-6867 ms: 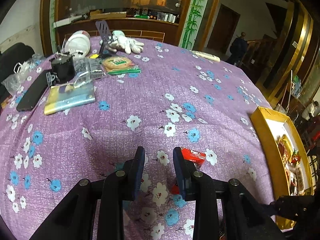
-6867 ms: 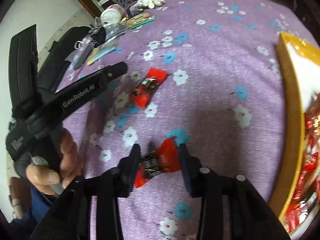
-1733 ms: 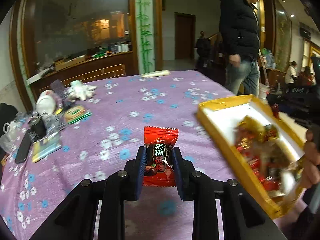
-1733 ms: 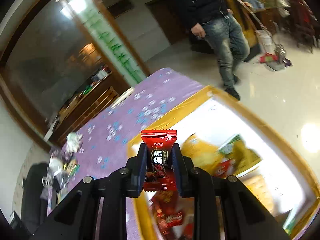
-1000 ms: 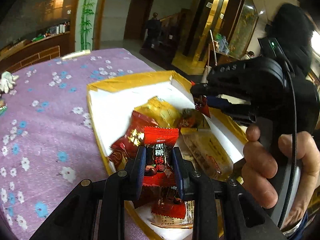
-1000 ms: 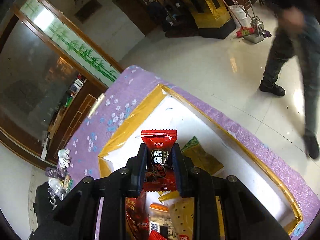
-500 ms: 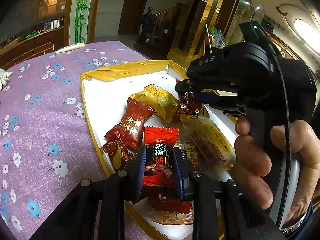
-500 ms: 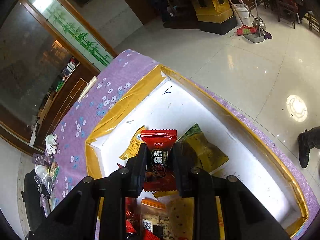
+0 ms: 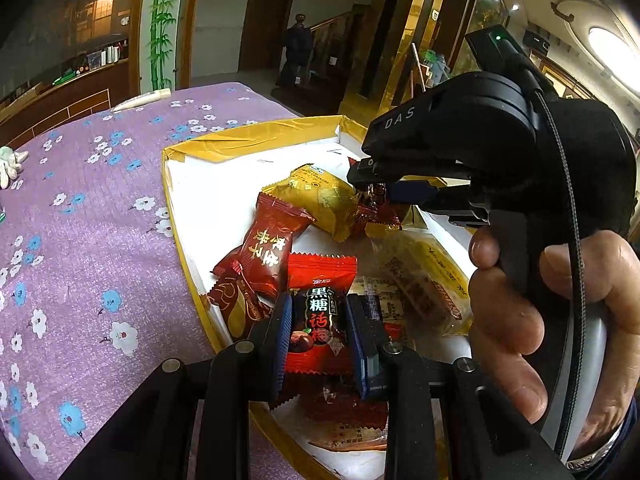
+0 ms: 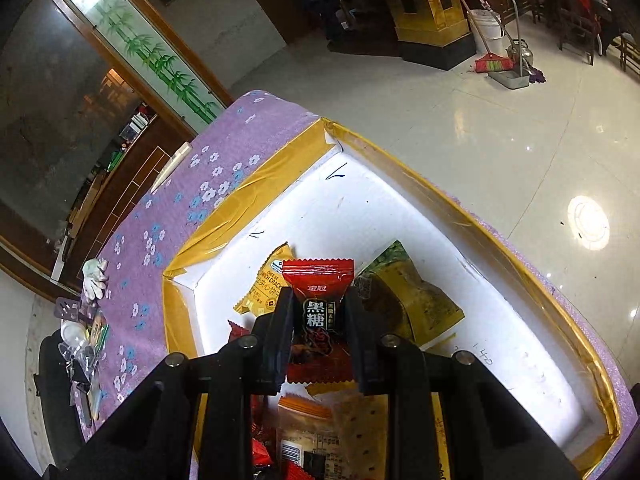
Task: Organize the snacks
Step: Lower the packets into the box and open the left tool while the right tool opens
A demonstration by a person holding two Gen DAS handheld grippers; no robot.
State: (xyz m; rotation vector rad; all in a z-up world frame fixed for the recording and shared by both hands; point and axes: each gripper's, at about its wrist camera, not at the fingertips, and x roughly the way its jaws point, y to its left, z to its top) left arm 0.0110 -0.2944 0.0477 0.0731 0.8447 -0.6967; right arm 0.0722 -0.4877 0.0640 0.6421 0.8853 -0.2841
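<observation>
On my left, the purple flowered tablecloth [image 9: 100,240] shows no stray sweets in view. My left gripper [image 9: 320,332] is clamped on a red brown-sugar plum candy [image 9: 320,312], hanging over the yellow-rimmed box [image 9: 248,140] among packets already inside. My right gripper [image 10: 318,328] pinches a second red candy [image 10: 318,280] above the same box. Both releases are left, I judge.

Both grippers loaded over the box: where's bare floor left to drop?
Bare white floor in the box: its far corner and along the right wall. Crowded under both grippers, from the yellow cracker pack nearward.
</observation>
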